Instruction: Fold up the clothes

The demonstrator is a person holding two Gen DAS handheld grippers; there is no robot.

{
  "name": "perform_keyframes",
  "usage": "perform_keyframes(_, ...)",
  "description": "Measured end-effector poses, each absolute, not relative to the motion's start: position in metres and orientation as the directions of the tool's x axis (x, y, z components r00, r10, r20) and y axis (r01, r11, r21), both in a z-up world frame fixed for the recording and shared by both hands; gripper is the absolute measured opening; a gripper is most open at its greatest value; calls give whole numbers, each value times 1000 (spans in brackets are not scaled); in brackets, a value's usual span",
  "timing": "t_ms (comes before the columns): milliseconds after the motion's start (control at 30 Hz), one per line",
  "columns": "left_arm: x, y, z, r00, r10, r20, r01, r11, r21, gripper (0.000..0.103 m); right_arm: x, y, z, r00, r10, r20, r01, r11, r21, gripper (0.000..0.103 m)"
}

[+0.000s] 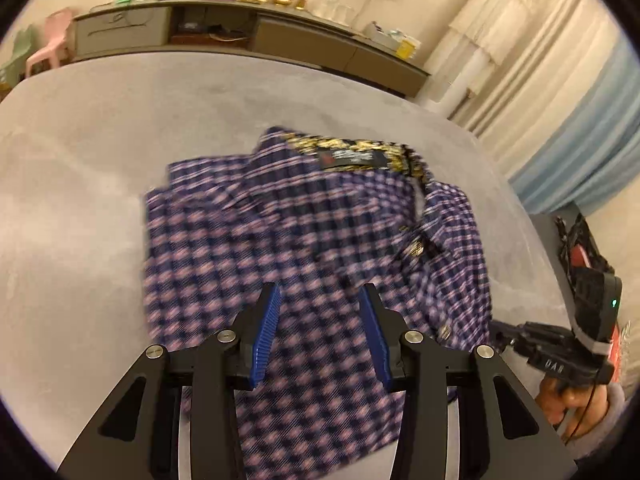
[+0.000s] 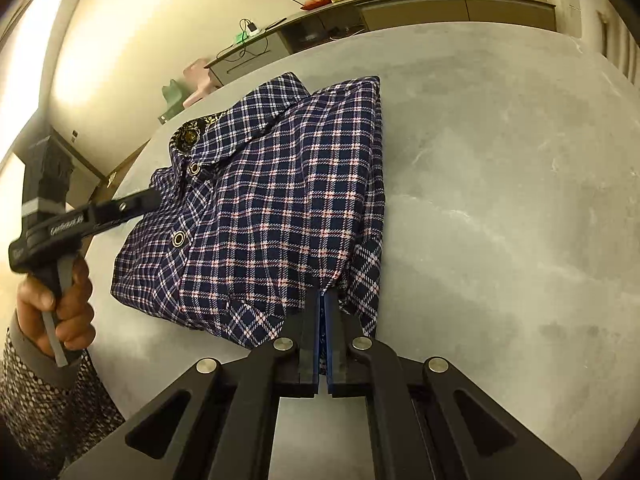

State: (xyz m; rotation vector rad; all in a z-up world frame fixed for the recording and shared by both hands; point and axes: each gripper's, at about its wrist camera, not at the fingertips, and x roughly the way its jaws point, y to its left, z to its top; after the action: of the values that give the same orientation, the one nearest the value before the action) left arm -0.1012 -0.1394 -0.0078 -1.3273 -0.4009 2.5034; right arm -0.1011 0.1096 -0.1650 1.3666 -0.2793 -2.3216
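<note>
A navy, white and red plaid shirt [image 2: 280,200] lies folded into a rough rectangle on a grey table [image 2: 500,200], collar toward the far edge, its buttoned placket running down the side nearer the left gripper; in the left wrist view the same shirt [image 1: 280,240] is blurred, with a gold-patterned inner collar band and a dark label showing at the top.

The right gripper [image 2: 322,300] has its blue pads pressed together on the near edge of the shirt, a fold of plaid cloth pinched between them at the hem corner; the left gripper [image 1: 320,300] hangs over the near part of the shirt with its blue-padded fingers spread wide, nothing between them (whether the tips touch the cloth cannot be told from the blur).

Seen from the right wrist camera, the left gripper [image 2: 154,200] reaches in from the side with its tip at the shirt's placket edge, gripped by a hand [image 2: 60,304] in a patterned sleeve [image 2: 44,408]; a long low cabinet [image 2: 440,4] with small items on top stands against the wall behind the table, and pale curtains [image 1: 540,80] hang at the far right of the left wrist view.
</note>
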Motion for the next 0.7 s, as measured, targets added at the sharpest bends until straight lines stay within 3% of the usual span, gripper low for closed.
perform_keyframes(67, -90, -148, -7, -546, 371, -751, -99, -919, -382, 46, -101, 109, -163, -431, -450, -782, 258, -892, 371, 5)
perform_keyframes(133, -79, -153, -7, -549, 385, -742, -100, -912, -399, 51, -102, 121, -138, -514, -357, -780, 238, -933, 270, 30)
perform_keyframes(167, -79, -151, -10, -547, 381, -745, -103, -914, -392, 51, -102, 125, -123, -568, -302, -766, 227, -952, 207, 32)
perform_keyframes(233, -80, -147, -16, -543, 374, -752, -108, -919, -379, 51, -100, 124, -105, -643, -272, -715, 245, -959, 145, 32)
perform_keyframes(300, -82, -142, -22, -540, 366, -758, -113, -924, -365, 51, -101, 107, -99, -631, -337, -698, 338, -930, 143, 32)
perform_keyframes(400, -83, -136, -31, -534, 354, -768, -121, -931, -345, 51, -113, 88, -135, -502, -381, -776, 393, -900, 187, 27)
perform_keyframes(533, -80, -130, -34, -536, 341, -772, -126, -937, -327, 51, -121, 95, -154, -495, -328, -805, 352, -922, 159, 24)
perform_keyframes(700, -58, -121, -18, -554, 346, -757, -150, -936, -318, 55, -104, 85, -138, -569, -336, -750, 392, -913, 111, 27)
